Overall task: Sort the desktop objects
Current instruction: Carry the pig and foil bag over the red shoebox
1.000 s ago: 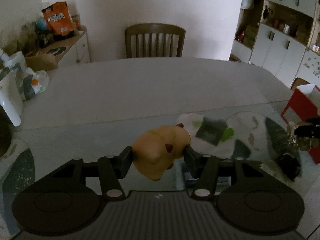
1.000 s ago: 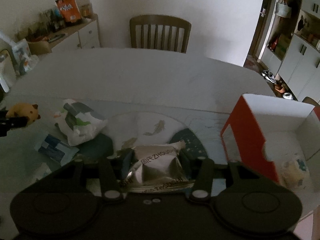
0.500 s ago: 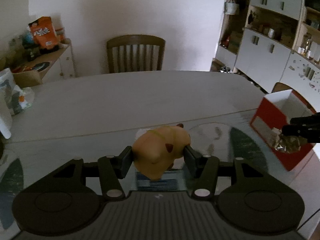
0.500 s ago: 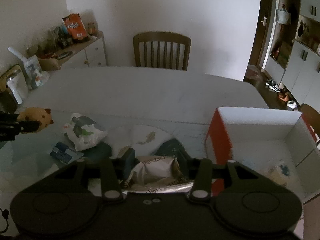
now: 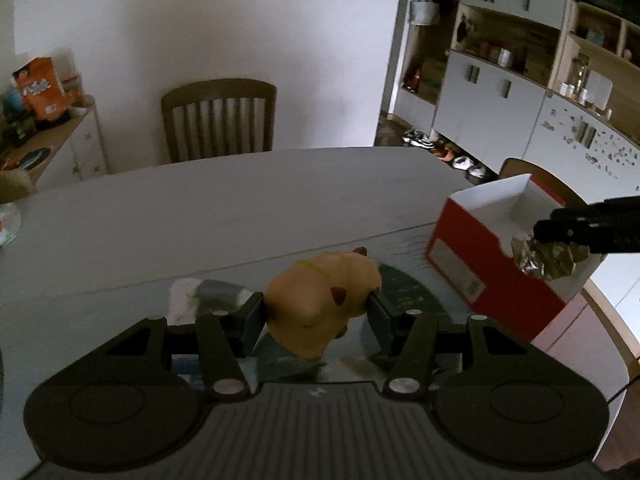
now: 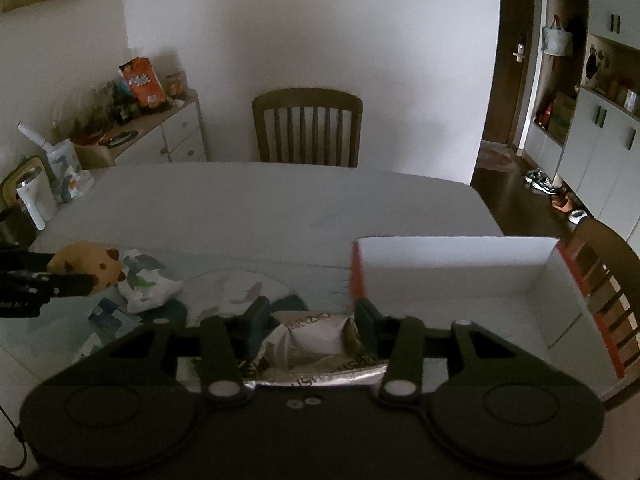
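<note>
My left gripper (image 5: 316,312) is shut on a yellow plush animal toy (image 5: 322,300) and holds it in the air above the glass table. The same toy (image 6: 86,264) shows at the left edge of the right wrist view. My right gripper (image 6: 310,322) is shut on a crumpled silver snack packet (image 6: 316,338), raised at the near left corner of a red box (image 6: 460,276) with a white inside. In the left wrist view that packet (image 5: 548,254) hangs over the box's (image 5: 488,256) near rim.
A white and green snack bag (image 6: 146,282) and a small blue packet (image 6: 110,314) lie on the table at the left. A wooden chair (image 6: 308,128) stands at the far side, another chair (image 6: 608,280) behind the box. A sideboard (image 6: 160,128) with clutter is far left.
Both grippers have risen and moved to the right with their loads. The red box has come closer, and the silver packet now hangs at its rim.
</note>
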`<state>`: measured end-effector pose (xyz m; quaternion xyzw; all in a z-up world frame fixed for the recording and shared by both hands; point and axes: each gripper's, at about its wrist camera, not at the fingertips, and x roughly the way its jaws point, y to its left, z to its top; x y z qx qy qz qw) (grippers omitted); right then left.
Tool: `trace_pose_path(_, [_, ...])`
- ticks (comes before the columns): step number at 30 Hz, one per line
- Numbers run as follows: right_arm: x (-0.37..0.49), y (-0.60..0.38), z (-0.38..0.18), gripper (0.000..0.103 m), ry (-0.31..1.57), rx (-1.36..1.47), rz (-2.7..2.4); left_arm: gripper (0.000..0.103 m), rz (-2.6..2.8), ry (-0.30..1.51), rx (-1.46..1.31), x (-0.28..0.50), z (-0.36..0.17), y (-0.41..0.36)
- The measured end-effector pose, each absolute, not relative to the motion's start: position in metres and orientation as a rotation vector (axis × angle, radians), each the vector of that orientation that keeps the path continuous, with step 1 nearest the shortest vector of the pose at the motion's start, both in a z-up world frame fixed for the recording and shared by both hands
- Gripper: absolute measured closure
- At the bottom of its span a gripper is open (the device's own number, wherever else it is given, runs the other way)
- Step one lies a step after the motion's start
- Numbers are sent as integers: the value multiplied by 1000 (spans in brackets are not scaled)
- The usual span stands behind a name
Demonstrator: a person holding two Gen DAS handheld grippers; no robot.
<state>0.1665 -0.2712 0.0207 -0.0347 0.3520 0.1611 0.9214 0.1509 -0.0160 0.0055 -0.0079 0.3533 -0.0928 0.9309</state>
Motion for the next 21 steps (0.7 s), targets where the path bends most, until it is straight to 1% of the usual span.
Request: trace_pose_path(21, [186,-370,16,57,717,-46,288,49,-310,727,54,181,11,-143])
